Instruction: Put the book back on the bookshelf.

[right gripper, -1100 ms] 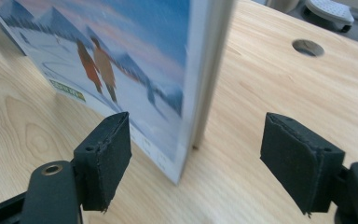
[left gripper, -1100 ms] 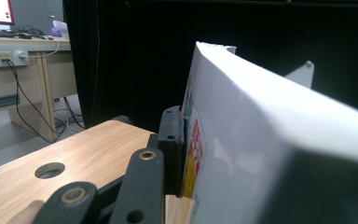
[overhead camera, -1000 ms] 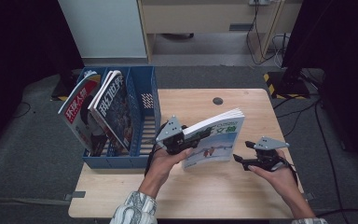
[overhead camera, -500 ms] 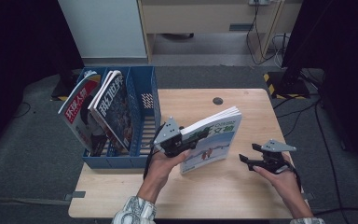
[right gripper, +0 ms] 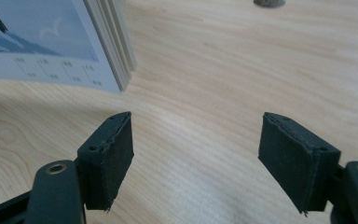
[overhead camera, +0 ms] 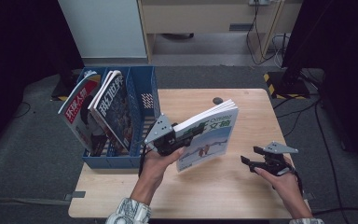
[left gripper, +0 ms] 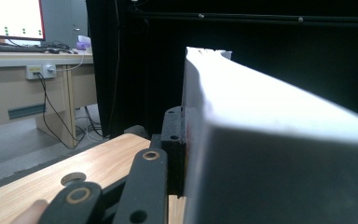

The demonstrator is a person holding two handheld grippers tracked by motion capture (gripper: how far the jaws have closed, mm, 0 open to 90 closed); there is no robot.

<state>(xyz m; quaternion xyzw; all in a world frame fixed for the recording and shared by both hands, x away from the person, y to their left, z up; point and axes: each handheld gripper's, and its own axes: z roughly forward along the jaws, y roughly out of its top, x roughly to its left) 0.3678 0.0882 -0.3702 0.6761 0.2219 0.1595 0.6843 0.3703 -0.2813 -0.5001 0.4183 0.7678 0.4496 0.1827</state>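
A thick book [overhead camera: 210,135] with a pale blue cover is held tilted above the middle of the wooden table [overhead camera: 242,196]. My left gripper [overhead camera: 191,134] is shut on its lower left edge. In the left gripper view one black finger [left gripper: 173,135] presses against the white page block [left gripper: 270,140], which hides the other finger. My right gripper [overhead camera: 251,157] hovers open to the right of the book, low over the table. In the right gripper view [right gripper: 196,149] only bare wood lies between its pads, and the book's corner [right gripper: 51,42] lies off to the upper left.
A blue file rack [overhead camera: 142,116] stands at the table's left edge with magazines [overhead camera: 107,112] leaning in its slots. A round cable hole [overhead camera: 217,100] sits near the table's far edge. Black curtains and cables surround the table.
The left hand has lifted the book a little, with the grip unchanged. The right gripper has stayed almost where it was.
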